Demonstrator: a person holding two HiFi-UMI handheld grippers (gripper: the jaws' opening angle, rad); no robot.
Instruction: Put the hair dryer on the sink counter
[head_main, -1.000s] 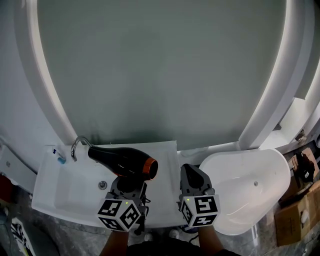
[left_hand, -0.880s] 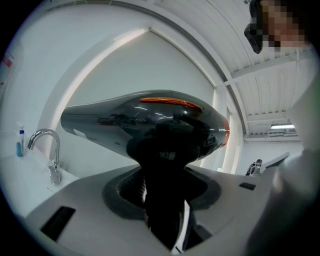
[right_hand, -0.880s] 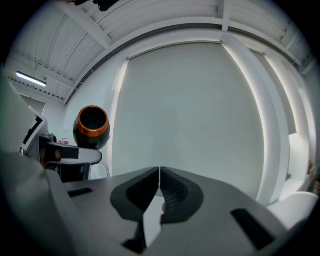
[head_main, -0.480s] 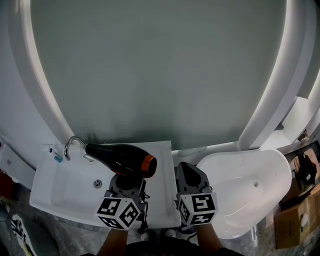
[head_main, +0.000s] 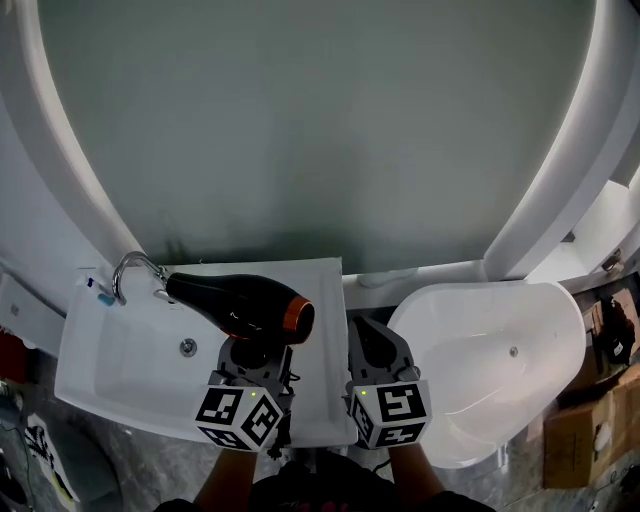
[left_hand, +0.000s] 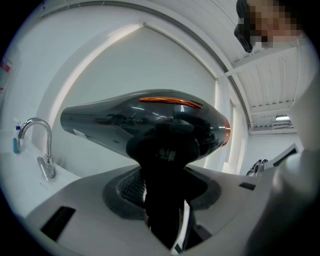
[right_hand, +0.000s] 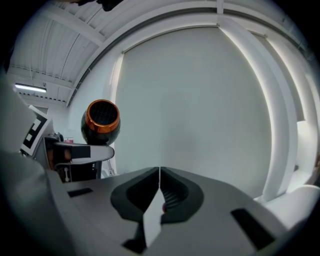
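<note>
A black hair dryer (head_main: 240, 305) with an orange ring at its back lies level over the right part of the white sink counter (head_main: 322, 385), its nozzle toward the faucet (head_main: 130, 272). My left gripper (head_main: 257, 347) is shut on its handle from below. In the left gripper view the dryer body (left_hand: 150, 125) fills the middle and the dark handle (left_hand: 162, 200) sits between the jaws. My right gripper (head_main: 370, 340) hovers just right of the counter's edge, its jaws (right_hand: 159, 172) shut on nothing. The dryer's orange end (right_hand: 101, 121) shows at that view's left.
A large mirror with a white lit frame (head_main: 70, 200) stands behind the sink. A white tub-like basin (head_main: 490, 350) is at the right, with cardboard boxes (head_main: 590, 420) beyond it. A small blue item (head_main: 100, 293) lies by the faucet.
Both grippers have sunk a little toward the counter, the left one still holding the dryer. The sink sits further left in the head view now.
</note>
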